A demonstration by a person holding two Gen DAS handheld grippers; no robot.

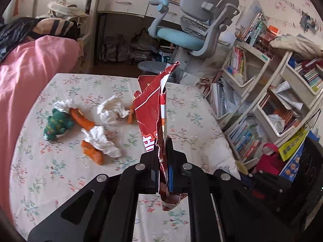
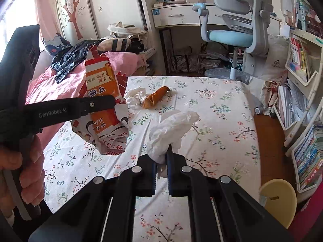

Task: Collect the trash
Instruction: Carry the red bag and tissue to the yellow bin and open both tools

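Bedding in pink (image 1: 30, 74) fills the far left of the left wrist view, with a black plastic bag (image 1: 12, 36) lying on top of it. Next to it spreads a bed with a floral sheet (image 1: 60, 171). On the sheet, left of centre, sit a green knitted toy (image 1: 56, 124), several orange peel pieces (image 1: 82, 119) and two crumpled white tissues (image 1: 114, 109), all close together. At centre the left gripper (image 1: 161, 161) has its jaws clenched on a torn red snack wrapper (image 1: 151, 109), which stands upright above the sheet, clear of it. Behind are a white desk (image 1: 129, 4) and a grey and blue desk chair (image 1: 193, 32). Shelves crowded with books (image 1: 262, 104) fill the right side.

In the right wrist view, a person's hand (image 2: 26, 173) at the far left holds the other gripper's handle, and the same wrapper shows its orange and white printed side there, pinched in the black jaws. Towards the middle, one tissue and one peel piece lie together on the sheet. At centre the right gripper (image 2: 161, 159) has its jaws clenched on another crumpled white tissue (image 2: 171, 131), lifted above the sheet. A yellow stool (image 2: 278, 197) sits at lower right, beside the bed
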